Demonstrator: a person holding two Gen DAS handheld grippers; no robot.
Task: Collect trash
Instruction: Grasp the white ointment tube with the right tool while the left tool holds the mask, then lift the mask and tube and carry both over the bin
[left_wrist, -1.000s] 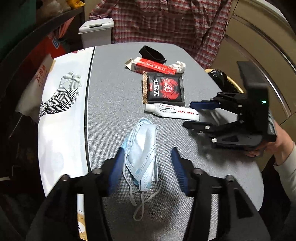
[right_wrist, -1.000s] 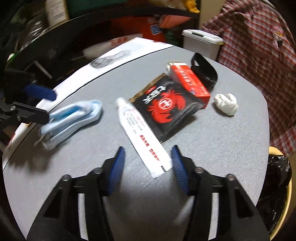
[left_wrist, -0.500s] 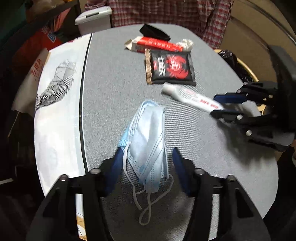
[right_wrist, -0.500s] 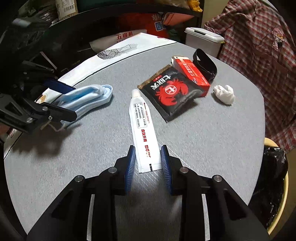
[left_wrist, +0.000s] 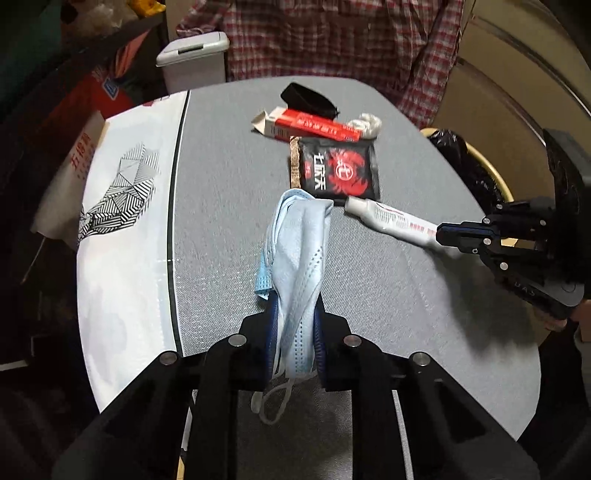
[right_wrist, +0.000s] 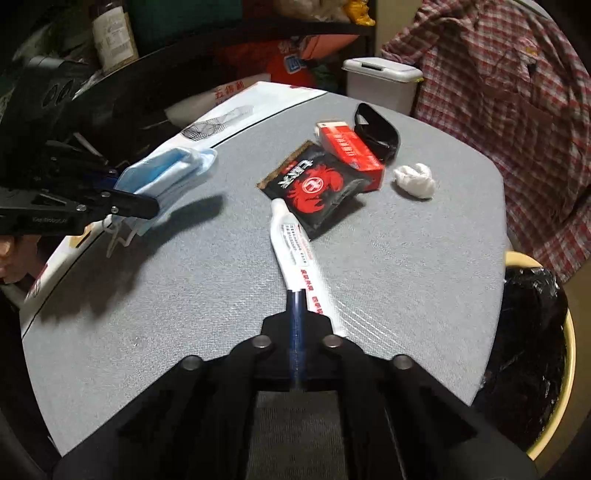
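Left gripper (left_wrist: 295, 321) closing its fingers (left_wrist: 272, 325) on the bunched lower part of a blue surgical mask (left_wrist: 299, 254), pads already pressing the fabric from both sides, ear loops dangling beneath; gripped low and near the folds, probably so the whole limp bundle comes away in one piece rather than unfolding. Right gripper (right_wrist: 297, 299) clamped fully onto the flat crimped tail of a white tube (right_wrist: 291, 243) (ointment or toothpaste, print too small to tell), the thinnest part and so the easiest to pinch, cap end pointing away toward a black and red snack packet (right_wrist: 317, 188). Both items apparently raised a little off the grey surface (right_wrist: 192, 295), judging by the shadow under the mask. Left lying farther back: the packet, a red carton (right_wrist: 351, 147) touching it, a black curved object (right_wrist: 376, 129) behind that, and a crumpled white tissue (right_wrist: 413, 181) just beside the carton. Destination most likely the yellow bin with a black liner (right_wrist: 532, 317), sitting just past the rounded surface edge on the right gripper's side; nothing in the way between the tube and that edge. Mask on the far side from it, near a white printed bag (left_wrist: 122, 229) draped over the opposite edge, so a crossing over open surface needed, passing in front of the packet. A lidded white bin (left_wrist: 192, 59) beyond the far edge, beside a person in a plaid shirt (left_wrist: 332, 40).
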